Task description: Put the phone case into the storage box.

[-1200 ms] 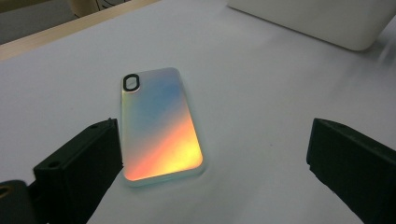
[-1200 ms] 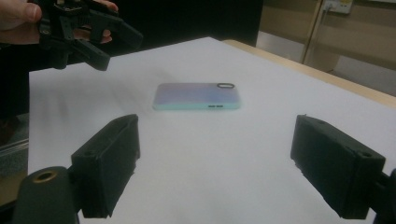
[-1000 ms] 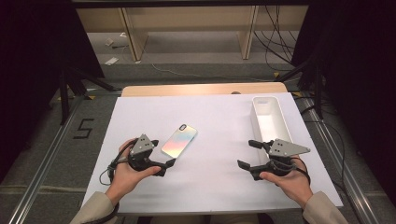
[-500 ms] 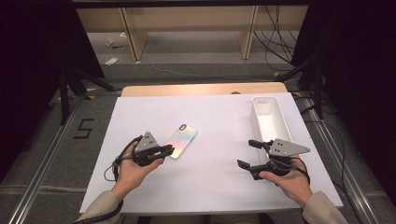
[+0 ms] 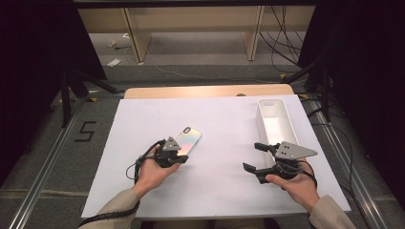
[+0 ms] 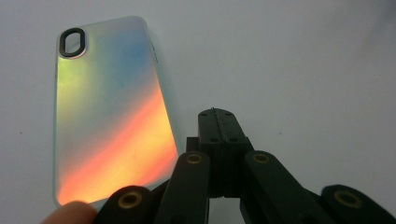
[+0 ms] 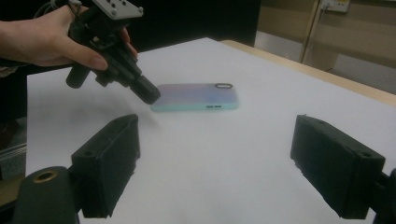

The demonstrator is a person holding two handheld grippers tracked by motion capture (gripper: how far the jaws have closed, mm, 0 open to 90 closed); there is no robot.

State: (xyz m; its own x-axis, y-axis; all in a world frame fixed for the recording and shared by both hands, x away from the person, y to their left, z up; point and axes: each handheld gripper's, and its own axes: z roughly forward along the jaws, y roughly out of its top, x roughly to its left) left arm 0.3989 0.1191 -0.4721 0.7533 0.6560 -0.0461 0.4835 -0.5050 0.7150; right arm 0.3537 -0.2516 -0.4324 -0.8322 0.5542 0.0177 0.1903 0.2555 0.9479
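Shut jaws beside the phone case

From above, the left gripper [image 5: 177,158] sits at the near end of the shiny phone case [image 5: 187,142] on the white worktop [image 5: 219,186], and a white tray [image 5: 273,125] stands far to the right. The left gripper view shows its jaws have just closed tight on nothing, just beside the case [image 6: 109,112]. A good push would be slow and flat, so the case slides straight. In the right gripper view, the right gripper [image 7: 224,161] waits wide open and empty.
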